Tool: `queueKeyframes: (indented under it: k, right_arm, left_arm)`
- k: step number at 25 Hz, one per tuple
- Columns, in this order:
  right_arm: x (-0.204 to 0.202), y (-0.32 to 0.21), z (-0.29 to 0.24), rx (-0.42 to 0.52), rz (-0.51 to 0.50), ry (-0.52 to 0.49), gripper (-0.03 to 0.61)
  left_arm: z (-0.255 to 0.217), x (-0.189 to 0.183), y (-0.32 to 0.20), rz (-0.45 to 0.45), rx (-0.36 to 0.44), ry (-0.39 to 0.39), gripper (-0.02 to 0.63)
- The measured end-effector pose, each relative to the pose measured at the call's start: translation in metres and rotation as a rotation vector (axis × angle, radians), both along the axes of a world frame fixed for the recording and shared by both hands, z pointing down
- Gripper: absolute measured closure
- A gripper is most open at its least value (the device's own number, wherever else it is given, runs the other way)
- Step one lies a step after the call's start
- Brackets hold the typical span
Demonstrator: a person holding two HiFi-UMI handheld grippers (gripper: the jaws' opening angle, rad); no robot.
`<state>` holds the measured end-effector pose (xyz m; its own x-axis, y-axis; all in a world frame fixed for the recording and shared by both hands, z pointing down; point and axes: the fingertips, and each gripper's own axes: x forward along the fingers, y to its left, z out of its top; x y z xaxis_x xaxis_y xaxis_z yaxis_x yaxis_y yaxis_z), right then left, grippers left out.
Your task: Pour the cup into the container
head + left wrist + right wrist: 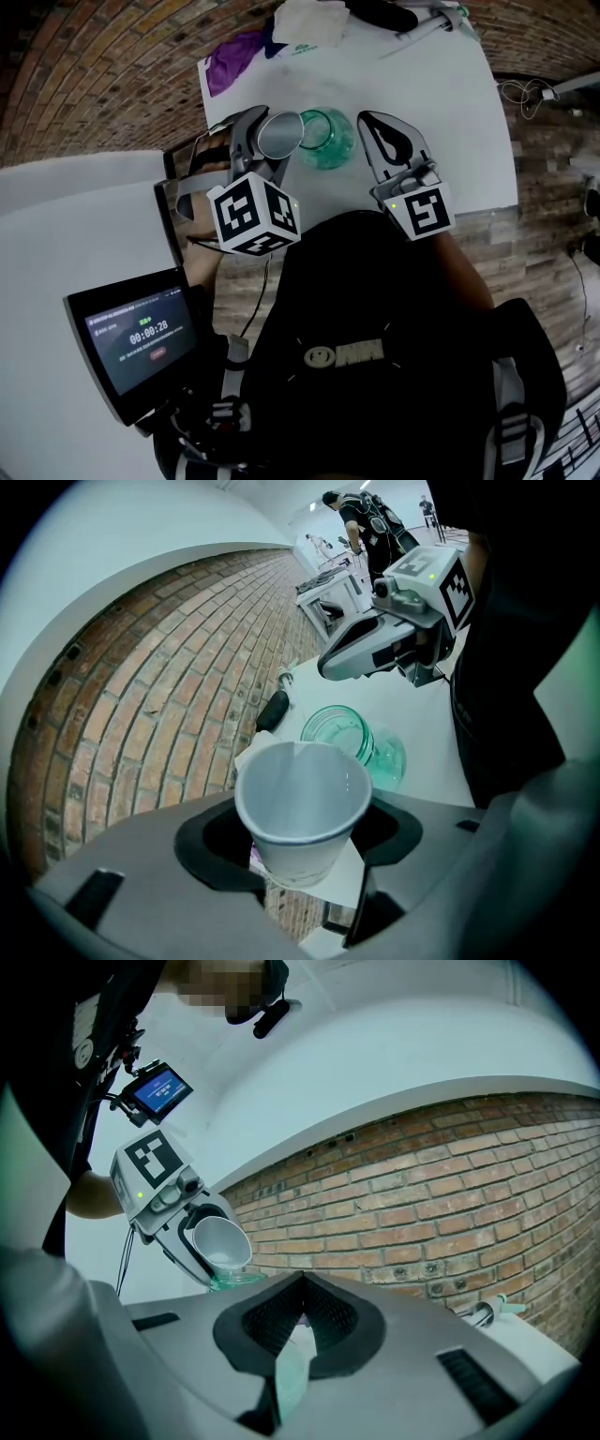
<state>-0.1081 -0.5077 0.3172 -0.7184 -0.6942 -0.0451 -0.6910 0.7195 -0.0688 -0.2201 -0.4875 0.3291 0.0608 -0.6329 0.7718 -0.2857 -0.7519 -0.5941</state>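
Toward the near edge of the white table (441,112), left of its middle: one green glass container (328,141), upright, mouth open.

Just above the container's left rim: one white paper cup (279,134), tilted, its lip over the container's mouth. What the cup holds cannot be made out.

Left gripper (267,141): clamped on the cup, one jaw against each side of its wall, angled down.

Right gripper (301,1283): jaws closed together with nothing between them, held level just right of the container, not touching it.

At the far left corner of the table: one purple cloth (230,61), and beside it a crumpled white sheet (309,23).

At the far edge, right of these: one syringe-like tool (431,23).

Off the table, low at the person's left: one small screen (131,337), lit, showing a timer.
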Motion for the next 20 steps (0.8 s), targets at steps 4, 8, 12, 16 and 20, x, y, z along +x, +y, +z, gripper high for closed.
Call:
queueKeyframes:
  k: [4,8,12,16,20]
  right_arm:
    - [0.0009,-0.0004,-0.0010,0.004,-0.002,-0.002,0.574]
    - [0.0004,0.0009,-0.0010,-0.002,-0.007,-0.001,0.574]
    - [0.0001,0.0017,-0.0011,-0.002,-0.008,-0.002,0.574]
    - [-0.0015,0.0018,-0.0009,-0.002,-0.011,0.001,0.574]
    - [-0.0027,0.0033,-0.0011,0.001,-0.017,0.002,0.574]
  left_arm:
    - [0.0002,0.0009,-0.0011,-0.001,-0.003,-0.006,0.322]
    - [-0.0003,0.0012,-0.0008,-0.007,-0.003,-0.008,0.322]
    - [0.0001,0.0011,-0.0003,-0.010,-0.006,-0.009,0.322]
    - [0.0004,0.0003,-0.0007,-0.010,-0.006,-0.009,0.322]
    - [0.0000,0.0006,-0.0005,-0.009,-0.005,-0.014,0.322]
